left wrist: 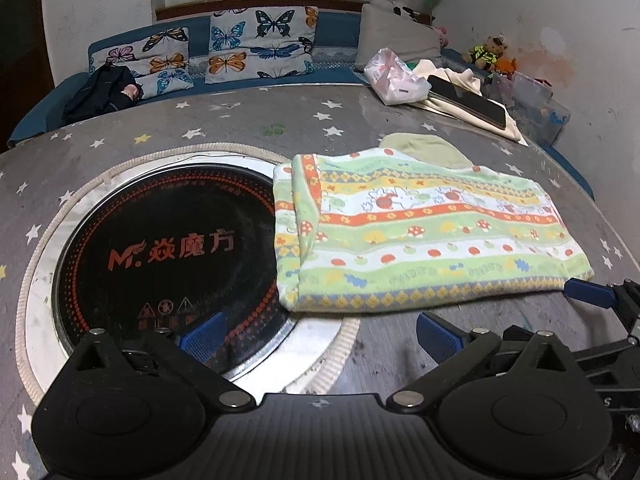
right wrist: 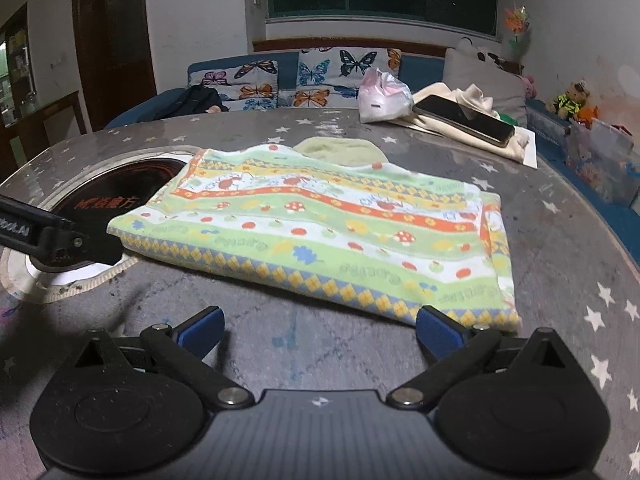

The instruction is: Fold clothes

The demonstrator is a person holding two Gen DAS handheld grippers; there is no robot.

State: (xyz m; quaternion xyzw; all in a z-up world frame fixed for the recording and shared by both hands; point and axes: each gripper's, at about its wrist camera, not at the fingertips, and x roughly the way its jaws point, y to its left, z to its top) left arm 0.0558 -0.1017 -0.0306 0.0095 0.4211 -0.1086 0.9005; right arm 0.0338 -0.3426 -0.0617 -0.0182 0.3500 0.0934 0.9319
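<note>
A folded, striped terry garment in green, white, orange and yellow, printed with mushrooms and apples (left wrist: 420, 232), lies flat on the grey, star-patterned round tabletop (left wrist: 280, 124), its left edge overlapping the black glass induction hob with red lettering (left wrist: 168, 248) that is set into the tabletop inside a pale braided ring. A pale green piece of cloth (right wrist: 340, 150) shows from under the garment's far edge. The left gripper (left wrist: 318, 334) stands with its blue-padded jaws spread wide just short of the garment's near edge, nothing between them. The right gripper (right wrist: 318, 330) is likewise spread wide and empty, its right pad close to the garment's near right corner; whether it touches the cloth I cannot tell. At the far right of the tabletop a dark phone (right wrist: 464, 120) rests on cream fabric (right wrist: 444, 126) beside a pink-and-white plastic bag (right wrist: 382, 96). Beyond the tabletop stands a blue sofa (left wrist: 340, 24) with butterfly-print cushions (left wrist: 260, 44).
</note>
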